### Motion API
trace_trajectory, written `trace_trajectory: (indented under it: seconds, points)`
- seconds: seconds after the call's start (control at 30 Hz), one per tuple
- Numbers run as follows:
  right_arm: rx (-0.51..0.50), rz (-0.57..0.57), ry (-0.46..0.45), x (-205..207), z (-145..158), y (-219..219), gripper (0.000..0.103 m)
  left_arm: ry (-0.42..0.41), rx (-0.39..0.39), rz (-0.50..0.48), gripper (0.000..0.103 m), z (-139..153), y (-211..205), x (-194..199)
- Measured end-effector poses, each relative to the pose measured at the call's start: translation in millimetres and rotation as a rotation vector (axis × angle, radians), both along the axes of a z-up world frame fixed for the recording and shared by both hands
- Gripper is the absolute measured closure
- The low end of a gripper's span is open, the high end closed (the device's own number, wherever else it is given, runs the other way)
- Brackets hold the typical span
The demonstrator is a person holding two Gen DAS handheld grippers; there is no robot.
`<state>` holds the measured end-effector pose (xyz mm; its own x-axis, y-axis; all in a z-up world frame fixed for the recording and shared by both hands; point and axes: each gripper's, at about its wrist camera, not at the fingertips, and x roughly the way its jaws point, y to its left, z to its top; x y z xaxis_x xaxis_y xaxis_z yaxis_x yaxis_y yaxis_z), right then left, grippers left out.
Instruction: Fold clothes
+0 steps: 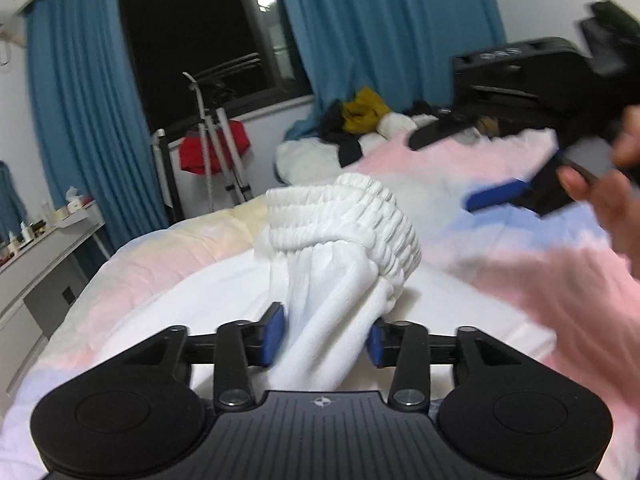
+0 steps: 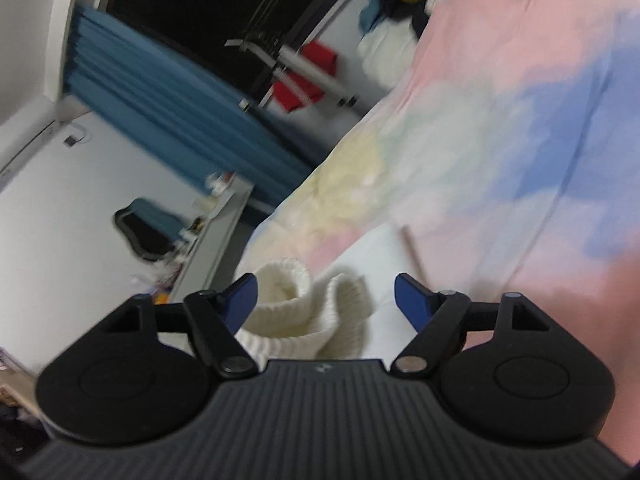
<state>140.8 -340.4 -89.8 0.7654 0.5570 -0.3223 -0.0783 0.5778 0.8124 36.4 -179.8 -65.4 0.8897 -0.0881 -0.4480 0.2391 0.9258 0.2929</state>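
A white garment with a ribbed elastic waistband (image 1: pixel 344 236) rises off the bed in a bunched column. My left gripper (image 1: pixel 325 336) is shut on its lower part, and cloth fills the gap between the blue pads (image 1: pixel 274 332). In the right wrist view the same ribbed band (image 2: pixel 304 312) curls just in front of my right gripper (image 2: pixel 326 300), which is open and tilted, its fingers either side of the band without pinching it. The left wrist view shows that right gripper (image 1: pixel 448 168), blurred, held by a hand (image 1: pixel 600 196) at the far right above the bed.
The bed carries a pastel pink, blue and yellow duvet (image 1: pixel 520 264). A heap of dark, mustard and white clothes (image 1: pixel 360 120) lies at its far end. A drying rack with a red garment (image 1: pixel 212 148) stands by the window, and a cluttered desk (image 1: pixel 44 236) is on the left.
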Motion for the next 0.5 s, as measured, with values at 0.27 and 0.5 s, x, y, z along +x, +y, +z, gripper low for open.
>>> trace_trajectory:
  seconds: [0.27,0.5]
  points:
    - [0.01,0.195,0.048,58,-17,40,0.028,0.03,0.056,-0.049,0.048,-18,51,-32]
    - [-0.026,0.264,0.07,89,-36,75,0.062,0.005,0.042,-0.096,0.066,-36,58,-43]
